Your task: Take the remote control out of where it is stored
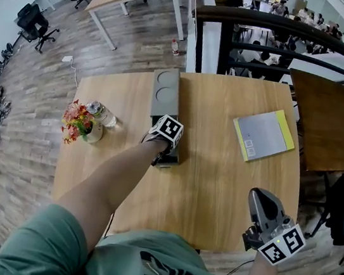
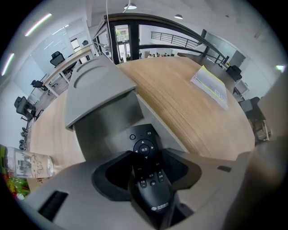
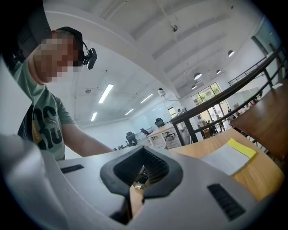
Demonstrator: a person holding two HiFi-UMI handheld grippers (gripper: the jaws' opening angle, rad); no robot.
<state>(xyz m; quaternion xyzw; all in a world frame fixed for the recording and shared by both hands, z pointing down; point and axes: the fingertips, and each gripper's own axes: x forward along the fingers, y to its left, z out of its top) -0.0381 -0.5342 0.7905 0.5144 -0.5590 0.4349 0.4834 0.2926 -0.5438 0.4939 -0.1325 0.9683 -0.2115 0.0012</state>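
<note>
On your table (image 1: 214, 197), the storage box (image 1: 165, 94) sits far centre. The remote control (image 2: 148, 166) lies in its near open end, between the jaws of your left gripper (image 1: 167, 158). The flower vase (image 1: 79, 123) and bottle (image 1: 101, 115) stand left, the notebook (image 1: 263, 134) far right, and your right gripper (image 1: 260, 201) at the near right edge.

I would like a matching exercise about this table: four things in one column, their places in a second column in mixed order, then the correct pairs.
Things
1. black plastic remote control
2. grey notebook with a yellow edge
3. clear plastic bottle
4. long grey storage box

Places
A. beside the pot of flowers, on the left side of the wooden table
B. in the table's middle, reaching its far edge
C. between the jaws of the left gripper
D. flat on the table's right side

Pairs: 1-C, 2-D, 3-A, 4-B
</note>
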